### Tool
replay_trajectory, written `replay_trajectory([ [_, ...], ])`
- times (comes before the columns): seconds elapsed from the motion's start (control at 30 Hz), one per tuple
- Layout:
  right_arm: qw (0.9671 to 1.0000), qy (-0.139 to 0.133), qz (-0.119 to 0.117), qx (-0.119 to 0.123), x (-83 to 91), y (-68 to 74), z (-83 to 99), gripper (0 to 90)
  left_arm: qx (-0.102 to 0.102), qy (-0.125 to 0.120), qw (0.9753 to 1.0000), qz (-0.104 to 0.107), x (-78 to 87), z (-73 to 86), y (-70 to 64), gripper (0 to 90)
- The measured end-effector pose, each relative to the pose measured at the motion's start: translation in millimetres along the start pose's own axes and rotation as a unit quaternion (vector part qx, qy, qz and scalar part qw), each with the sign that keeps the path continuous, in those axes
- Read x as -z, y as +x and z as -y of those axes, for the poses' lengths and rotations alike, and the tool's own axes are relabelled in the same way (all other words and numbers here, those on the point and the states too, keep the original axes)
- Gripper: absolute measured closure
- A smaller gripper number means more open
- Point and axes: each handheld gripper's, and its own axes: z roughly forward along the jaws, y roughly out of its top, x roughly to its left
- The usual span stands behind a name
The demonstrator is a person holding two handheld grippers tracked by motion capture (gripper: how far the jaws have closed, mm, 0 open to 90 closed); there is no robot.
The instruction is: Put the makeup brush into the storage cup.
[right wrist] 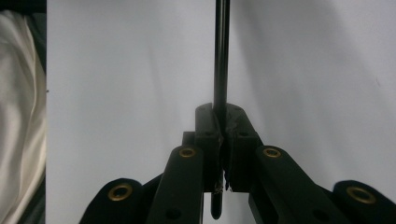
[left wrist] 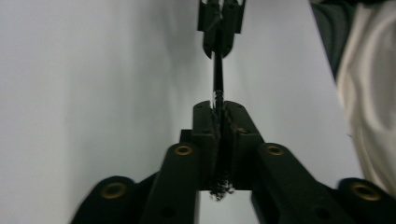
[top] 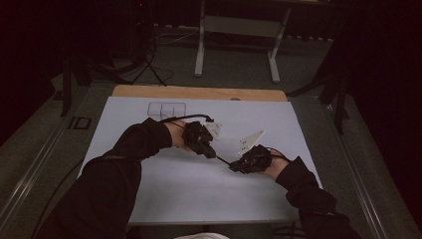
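The room beyond the table is dark, and from the high view my own hands blur into black lumps, so the jaws cannot be read from there. The thin black rod [top: 222, 161] shows there only as a short dark line between my two grippers, above the middle of the white table sheet [top: 189, 189], nearer its right edge than its left.

My left gripper [left wrist: 219, 109] has its black jaws pressed together on one end of the rod [left wrist: 217, 79]. A frayed, crumbly black bit hangs below the pads; I cannot tell what it is. At the far end of the rod I see my right gripper [left wrist: 218, 44], cut off by the top of that view.

My right gripper's own view shows its jaws clamped on the rod [right wrist: 221, 51] too, with a rounded tip poking out beneath them. The rod is slim, straight, dark and slightly glossy, running up out of the top of that view.

A pale cream cloth [right wrist: 21, 116] lies past the sheet's edge, out of focus.

A faint outlined grid [top: 166, 108] is printed near the sheet's far left corner.
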Motion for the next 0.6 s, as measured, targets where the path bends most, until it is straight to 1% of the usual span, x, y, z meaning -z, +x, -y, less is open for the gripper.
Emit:
replay_trajectory([
  [0.03,1.0000,-0.001,-0.005,-0.003,-0.1,0.0,0.6,86.0,0.005,-0.011,0.9999,-0.008,0.4,0.8,-0.7,76.2],
  [0.07,1.0000,-0.006,-0.001,-0.002,-0.1,-0.3,1.3,86.0,0.010,-0.016,0.9998,-0.009,1.6,1.5,-0.2,71.3],
  [0.13,0.9999,-0.011,0.002,-0.003,0.8,-0.5,2.4,86.0,0.026,-0.034,0.9990,-0.012,4.7,4.5,0.6,66.6],
  [0.17,0.9998,-0.016,0.006,-0.003,1.4,-0.6,3.1,86.0,0.035,-0.043,0.9984,-0.013,6.7,6.8,1.7,66.4],
  [0.2,0.9997,-0.022,0.007,-0.007,2.5,-0.6,3.9,86.0,0.041,-0.053,0.9976,-0.014,9.0,10.3,2.2,64.4],
  [0.23,0.9996,-0.026,0.008,-0.009,3.6,-1.0,4.9,86.0,0.044,-0.058,0.9972,-0.018,10.1,12.4,2.1,64.0],
  [0.27,0.9995,-0.028,0.011,-0.009,4.4,-1.2,5.3,86.0,0.055,-0.073,0.9957,-0.016,12.6,17.7,2.6,64.1],
  [0.3,0.9994,-0.032,0.011,-0.011,5.7,-1.4,6.2,86.0,0.060,-0.081,0.9948,-0.017,13.8,20.3,2.6,63.9],
  [0.33,0.9993,-0.033,0.012,-0.011,6.2,-1.4,6.6,86.0,0.063,-0.089,0.9938,-0.024,15.2,22.8,2.2,62.7],
  [0.37,0.9992,-0.034,0.016,-0.011,6.7,-1.2,7.0,86.0,0.074,-0.106,0.9914,-0.021,17.2,27.3,2.6,62.4],
  [0.4,0.9991,-0.038,0.016,-0.013,7.4,-1.9,7.6,86.0,0.083,-0.120,0.9890,-0.025,18.3,31.1,2.5,61.9],
  [0.43,0.9989,-0.040,0.019,-0.014,7.9,-2.2,7.9,86.0,0.096,-0.137,0.9856,-0.024,18.6,36.0,3.1,60.8],
  [0.47,0.9986,-0.046,0.019,-0.017,8.3,-2.8,8.1,86.0,0.101,-0.140,0.9847,-0.024,18.6,37.7,3.2,60.8],
  [0.5,0.9985,-0.048,0.017,-0.018,8.3,-3.0,8.1,86.0,0.107,-0.146,0.9831,-0.027,17.4,41.0,2.9,60.8],
  [0.53,0.9984,-0.050,0.018,-0.021,8.5,-3.2,7.9,86.0,0.108,-0.147,0.9829,-0.025,16.2,43.2,2.6,60.8],
  [0.6,0.9984,-0.050,0.019,-0.021,7.8,-3.4,7.4,86.0,0.112,-0.146,0.9825,-0.028,12.8,45.3,1.7,60.7],
])
